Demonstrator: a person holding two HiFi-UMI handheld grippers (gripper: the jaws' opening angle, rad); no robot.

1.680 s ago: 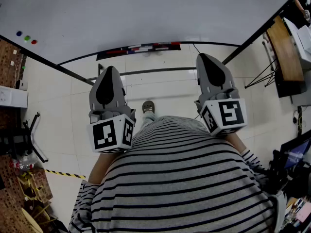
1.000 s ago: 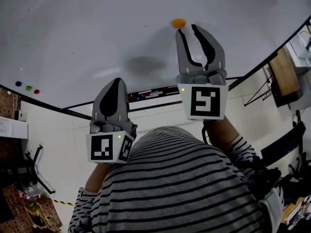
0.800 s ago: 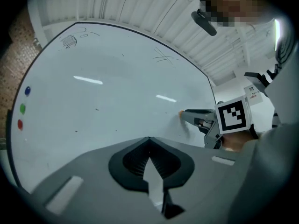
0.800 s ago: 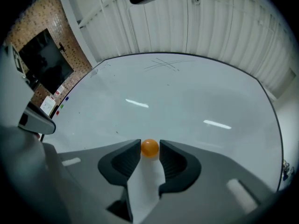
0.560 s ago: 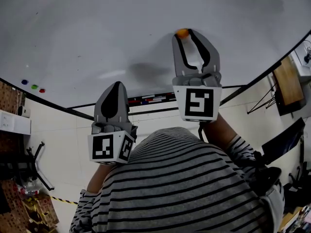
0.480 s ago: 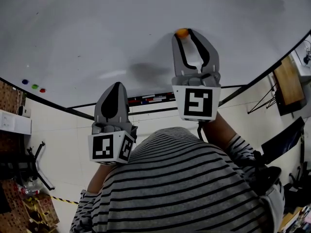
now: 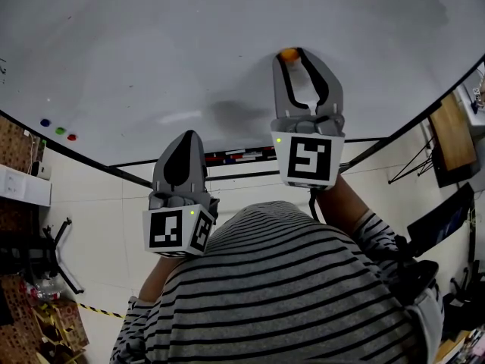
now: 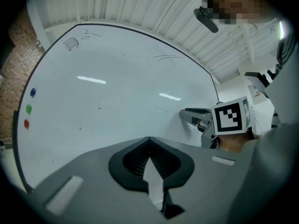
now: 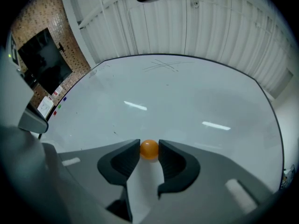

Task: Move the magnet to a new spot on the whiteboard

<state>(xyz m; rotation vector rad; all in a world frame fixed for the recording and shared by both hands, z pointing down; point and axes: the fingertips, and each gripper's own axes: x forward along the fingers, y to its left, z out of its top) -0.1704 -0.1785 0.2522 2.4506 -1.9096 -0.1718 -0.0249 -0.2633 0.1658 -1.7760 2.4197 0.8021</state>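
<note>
Right gripper view puts the right gripper (image 9: pixel 149 144) up against the whiteboard (image 9: pixel 187 92), its jaws opening and set either side of the small orange magnet (image 9: pixel 149 150). The round magnet fills the gap between the two tips almost exactly. From this angle I can't say for sure whether the tips brush it, but they don't look to be squeezing it. The magnet sits on the board itself, towards the upper right of it as the person faces it, not yet lifted.

The risk I see is in that tight fit. The magnet is smooth and rounded, and the tips meet it only at their very ends. If they close a little off its middle, it could pop forward out of the jaws or skid along the slick board. If the person pulls away before the grip is firm, the magnet's hold on the board may win and leave it behind. Pushing the tips harder into the board could also scrape it.

The left gripper (image 8: pixel 149 141) hangs low and well apart from the magnet, jaws together with nothing in them, so it cannot catch a drop. Below the board there is only the pen ledge (image 7: pixel 235 156) and the floor. The three coloured magnets (image 7: pixel 58 130) sit far off to the left, clear of all this.
</note>
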